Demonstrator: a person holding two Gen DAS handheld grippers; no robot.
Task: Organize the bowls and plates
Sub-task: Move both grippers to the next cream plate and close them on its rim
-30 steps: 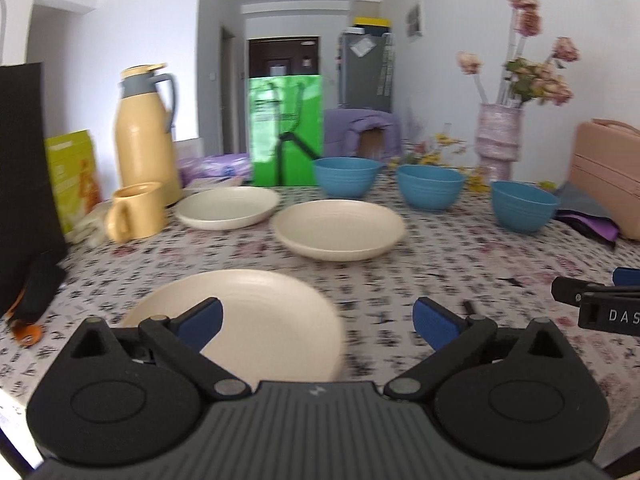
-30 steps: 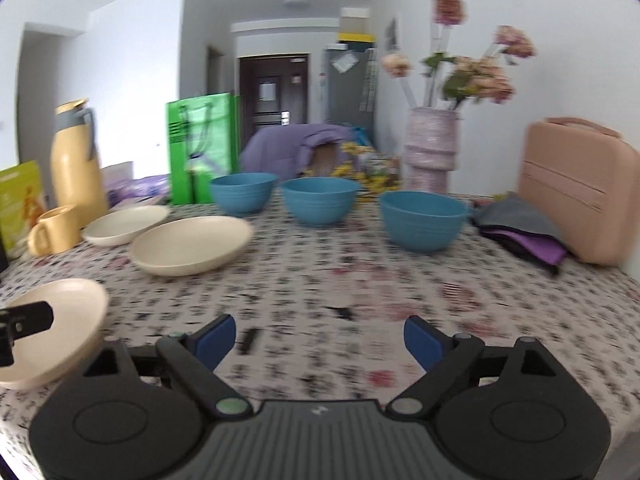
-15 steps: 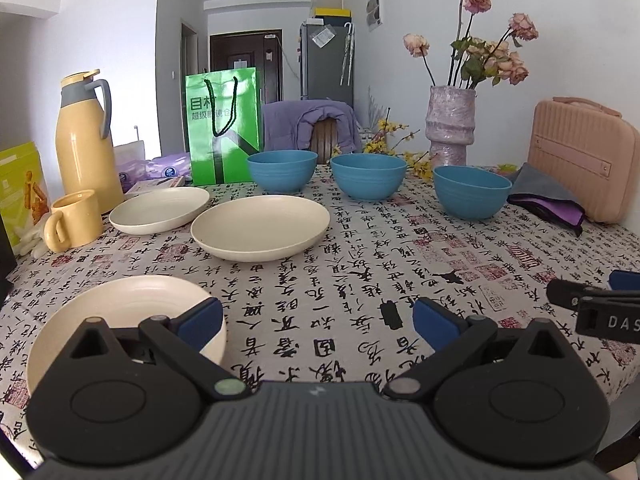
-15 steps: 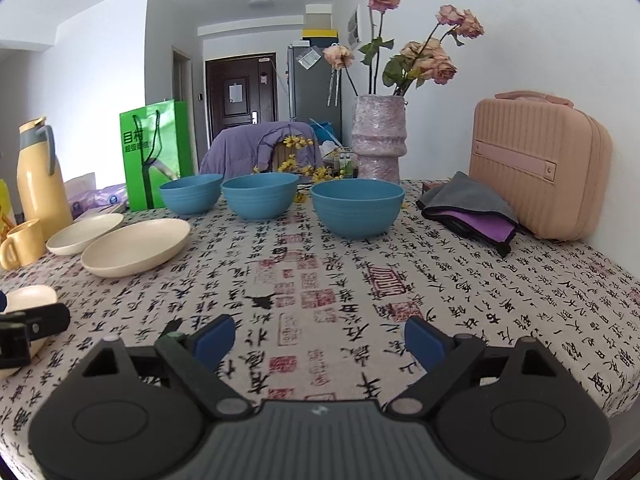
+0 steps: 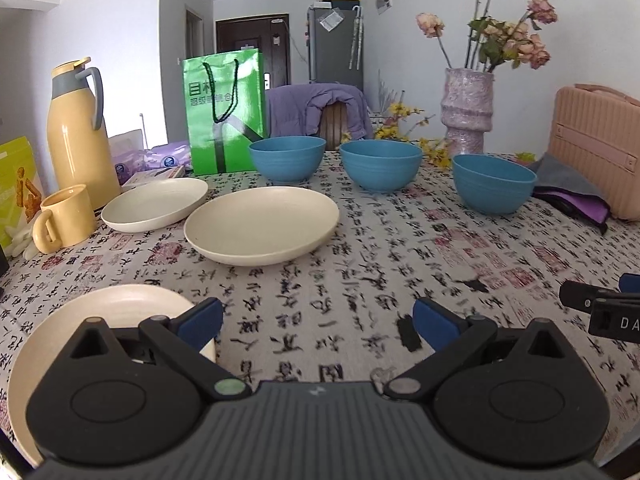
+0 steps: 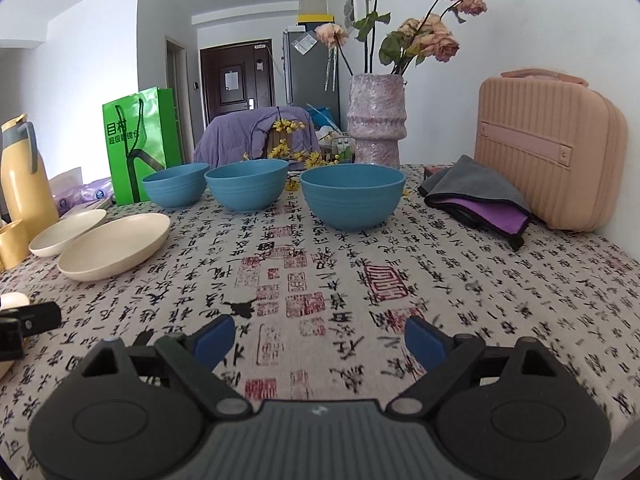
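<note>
Standing empty on the patterned surface (image 5: 360, 288), three blue bowls (image 5: 381, 164) line the back and two cream plates (image 5: 262, 224) lie left. Both the left tool (image 5: 316, 320) and right tool (image 6: 318, 338) gape apart, gripping nothing. Only the left view shows the third plate (image 5: 112, 312) whole.

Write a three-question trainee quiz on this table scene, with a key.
1. How many blue bowls stand on the table?
2. True or false: the right gripper holds a plate.
3. Which lies nearest the left gripper: A) vase, B) near cream plate, C) pink case?

Key:
1. Three: left bowl, middle bowl, right bowl.
2. False; it is open and holds nothing.
3. B, the near cream plate; vase and pink case stand at the far side.
</note>
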